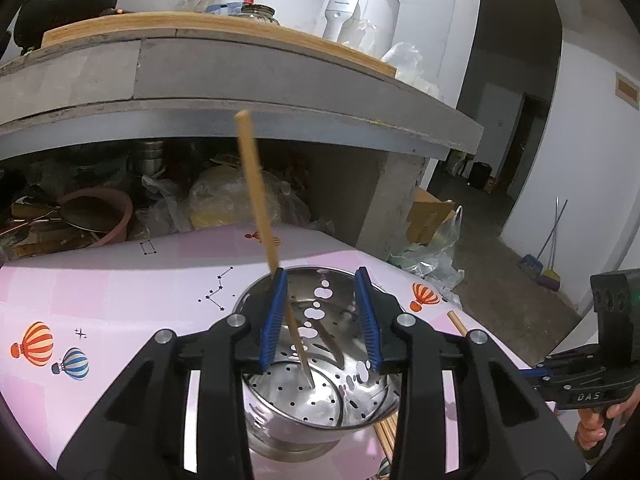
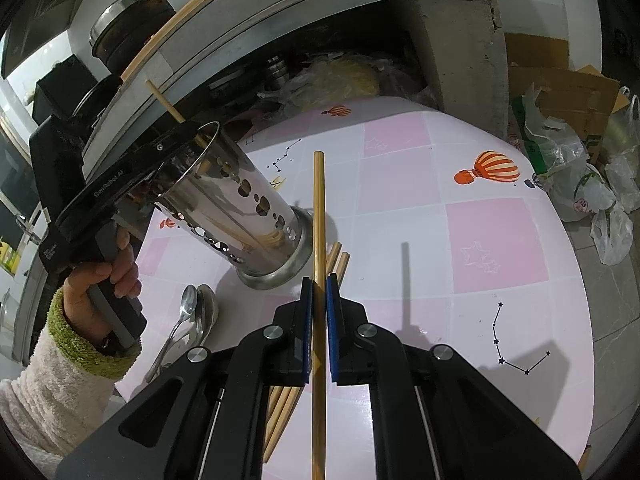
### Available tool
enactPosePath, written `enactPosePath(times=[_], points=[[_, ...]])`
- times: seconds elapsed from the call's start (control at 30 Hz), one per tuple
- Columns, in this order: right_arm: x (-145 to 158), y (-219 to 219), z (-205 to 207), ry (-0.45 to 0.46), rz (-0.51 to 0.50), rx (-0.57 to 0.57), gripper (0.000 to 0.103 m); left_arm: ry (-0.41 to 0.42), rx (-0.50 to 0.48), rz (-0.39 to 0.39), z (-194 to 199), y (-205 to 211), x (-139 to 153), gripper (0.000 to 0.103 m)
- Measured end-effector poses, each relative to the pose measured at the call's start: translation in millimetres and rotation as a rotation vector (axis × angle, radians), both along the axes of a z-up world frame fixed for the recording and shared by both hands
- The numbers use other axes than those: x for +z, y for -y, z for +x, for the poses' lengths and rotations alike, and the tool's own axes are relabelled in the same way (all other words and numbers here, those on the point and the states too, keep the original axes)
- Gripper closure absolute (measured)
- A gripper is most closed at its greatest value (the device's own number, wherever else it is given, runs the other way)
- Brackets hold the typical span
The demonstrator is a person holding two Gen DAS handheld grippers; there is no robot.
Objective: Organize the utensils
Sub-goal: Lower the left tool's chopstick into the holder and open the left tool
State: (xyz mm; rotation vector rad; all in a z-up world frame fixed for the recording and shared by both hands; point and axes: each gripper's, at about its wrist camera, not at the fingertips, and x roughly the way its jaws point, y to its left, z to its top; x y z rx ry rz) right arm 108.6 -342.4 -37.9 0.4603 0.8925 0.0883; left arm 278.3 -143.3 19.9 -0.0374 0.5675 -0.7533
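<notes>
Pink balloon-print surface (image 2: 472, 240): right tool (image 2: 319, 320) is clamped on one chopstick (image 2: 319, 216), pointing to 12 o'clock. Left tool (image 1: 321, 316) stands parted over the steel holder (image 1: 304, 396); another chopstick (image 1: 256, 196) leans inside, untouched by the right pad.

1. Tablecloth (image 2: 480, 240): pink and white checks, printed with orange-striped balloons, a blue-striped balloon, and black star constellations.
2. Utensil holder (image 2: 248, 208): shiny steel, perforated with round and oval holes.
3. Chopstick (image 2: 319, 220): tan bamboo.
4. Gripper pads (image 1: 276, 320): blue, ribbed; frames black.
5. Sleeve (image 2: 52, 380): cream fleece, green cuff.
6. Spoons (image 2: 192, 312): silver.
</notes>
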Motion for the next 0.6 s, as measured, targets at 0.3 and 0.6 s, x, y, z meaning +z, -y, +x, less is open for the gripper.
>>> enactPosePath(times=[0.3,0.6], points=[[3.8,-1.5,0.0,0.013,0.002,0.001,0.096,0.014,0.017,0.000,-6.7,-13.7,10.6,0.065],[41.2,-1.7,17.5,0.109,0.030,0.041,0.096,0.063,0.021,-0.017,-27.6,-31.5,29.1,0.054]])
